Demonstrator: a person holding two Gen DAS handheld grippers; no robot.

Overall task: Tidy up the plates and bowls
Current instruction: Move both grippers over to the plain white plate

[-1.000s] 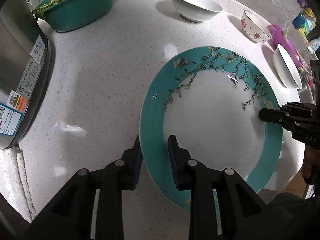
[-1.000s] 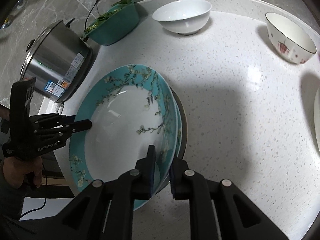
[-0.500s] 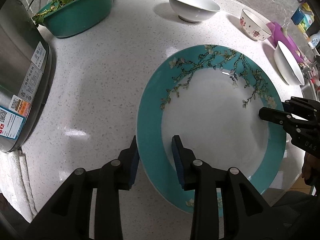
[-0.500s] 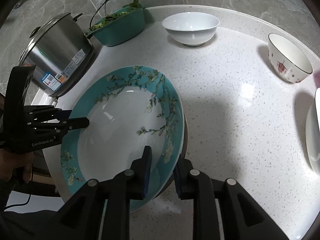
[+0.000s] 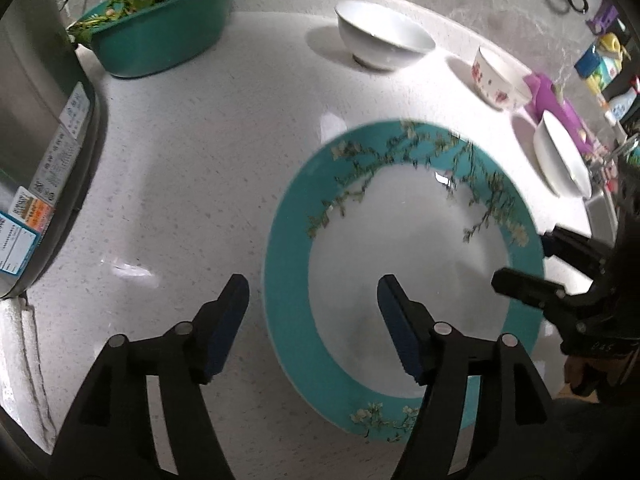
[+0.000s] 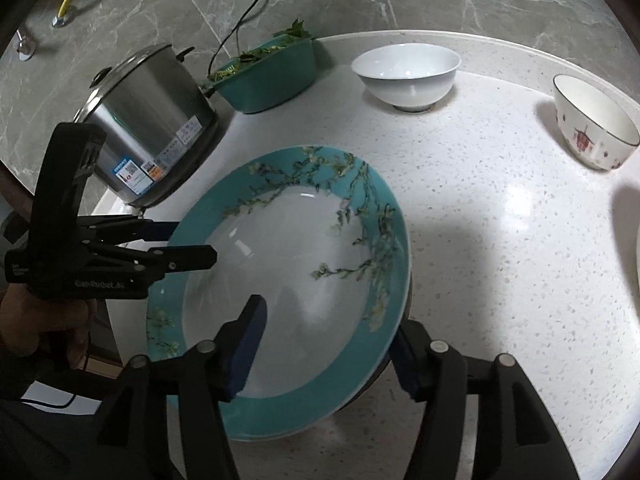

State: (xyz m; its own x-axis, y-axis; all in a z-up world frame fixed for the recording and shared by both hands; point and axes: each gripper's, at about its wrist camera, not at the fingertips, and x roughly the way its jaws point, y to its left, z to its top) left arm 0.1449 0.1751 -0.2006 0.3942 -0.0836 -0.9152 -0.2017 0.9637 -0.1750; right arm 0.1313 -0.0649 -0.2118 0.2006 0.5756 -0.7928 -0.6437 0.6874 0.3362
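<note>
- Lying flat on the speckled white worktop (image 5: 192,168), the teal plate (image 5: 288,280) with blossom branches sits near the near edge, on top of another plate whose rim shows just beneath it in the right wrist view.
- Left claw (image 5: 312,320) is released, its fingers spread wide astride the plate's left rim, one finger over bare worktop, the other over the white centre.
- Right claw (image 6: 328,344) is likewise released, fingers straddling the plate's right rim without gripping it.
- White bowl (image 5: 384,40) stands at the far side; the flowered bowl (image 5: 504,80) is to its right, apart from it.
- A second white bowl (image 5: 560,156) sits at the right edge.
- Teal basin (image 5: 160,36) of greens sits far left, beside the steel pot (image 6: 148,128).
</note>
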